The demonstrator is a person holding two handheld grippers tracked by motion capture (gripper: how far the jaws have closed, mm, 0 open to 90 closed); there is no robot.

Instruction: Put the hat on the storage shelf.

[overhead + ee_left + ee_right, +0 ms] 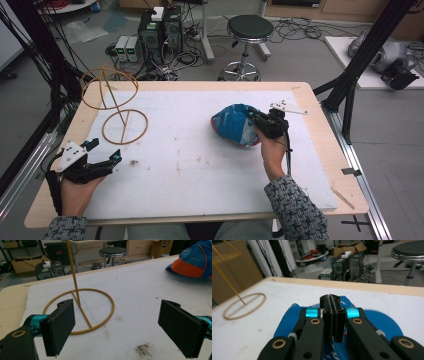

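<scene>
Cap (234,125), blue with orange, lies right of centre on the white-covered table (200,200), gripped by the right tool (256,119).
Right tool's jaws are clenched tight together over the cap's blue fabric. Left tool (106,153) rests near the table's left front corner, jaws spread wide with nothing between them, just beside the yellow wire stand (117,107).

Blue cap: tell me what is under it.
The blue cap lies on the white mat, with the right gripper shut on its fabric. Anything beneath its crown is covered.
</scene>
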